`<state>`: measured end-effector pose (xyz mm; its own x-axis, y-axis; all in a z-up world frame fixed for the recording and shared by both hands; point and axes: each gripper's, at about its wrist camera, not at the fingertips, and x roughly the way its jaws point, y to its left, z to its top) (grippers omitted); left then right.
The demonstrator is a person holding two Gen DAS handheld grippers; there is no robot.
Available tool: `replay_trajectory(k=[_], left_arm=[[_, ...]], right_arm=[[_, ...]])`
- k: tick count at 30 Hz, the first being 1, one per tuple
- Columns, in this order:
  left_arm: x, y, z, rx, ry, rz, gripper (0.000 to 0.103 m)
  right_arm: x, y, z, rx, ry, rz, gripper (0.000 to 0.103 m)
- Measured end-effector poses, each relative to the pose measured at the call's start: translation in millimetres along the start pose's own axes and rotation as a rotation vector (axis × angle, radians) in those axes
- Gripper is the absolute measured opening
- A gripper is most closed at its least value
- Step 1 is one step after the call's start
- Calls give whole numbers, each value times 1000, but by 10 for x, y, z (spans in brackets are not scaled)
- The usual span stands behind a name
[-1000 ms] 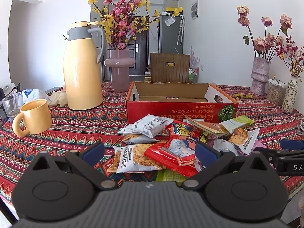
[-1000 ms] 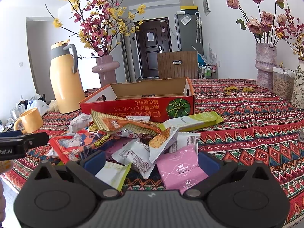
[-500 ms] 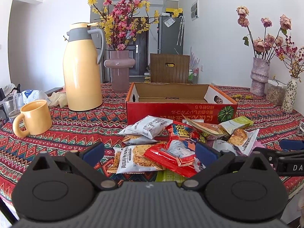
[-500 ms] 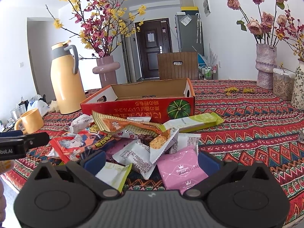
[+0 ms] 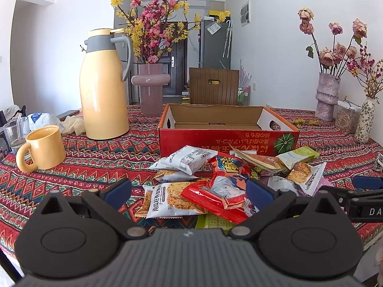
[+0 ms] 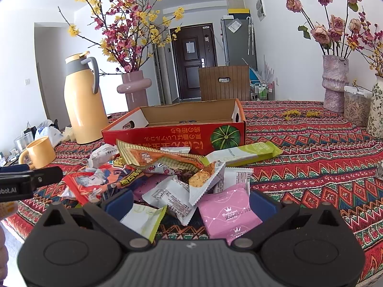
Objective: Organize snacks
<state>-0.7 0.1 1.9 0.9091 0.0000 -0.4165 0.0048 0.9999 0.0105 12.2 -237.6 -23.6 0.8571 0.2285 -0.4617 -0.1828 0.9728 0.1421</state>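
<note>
Two grippers hover with jaws wide and empty over the snack pile (image 5: 215, 181) on the bench — left gripper (image 5: 189, 191) nearest the red packet (image 5: 222, 191), right gripper (image 6: 190, 201) nearest the pink packet (image 6: 229, 212); the empty box (image 6: 182, 136) lies just beyond.

Heaped snack packets (image 5: 215, 186) before open box (image 5: 227, 141)

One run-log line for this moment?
stage: pre-grasp | left gripper: open, empty | right gripper: open, empty | snack packets: piled before box | red box: no snacks visible
</note>
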Motion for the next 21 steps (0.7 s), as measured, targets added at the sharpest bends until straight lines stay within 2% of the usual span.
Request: replay_trajectory(k=[17,19,21], left_arm=[[-12,0,22,-1,-5,0,103],[1,2,36,-6,4,-1,103],[46,13,33,-7,50,-2,103]], right_arm=[[-14,5,17,-3,-3,3,103],[-10,1,28,-7,-4,-3,103],[3,-26,41,-9,-1,-7,103]])
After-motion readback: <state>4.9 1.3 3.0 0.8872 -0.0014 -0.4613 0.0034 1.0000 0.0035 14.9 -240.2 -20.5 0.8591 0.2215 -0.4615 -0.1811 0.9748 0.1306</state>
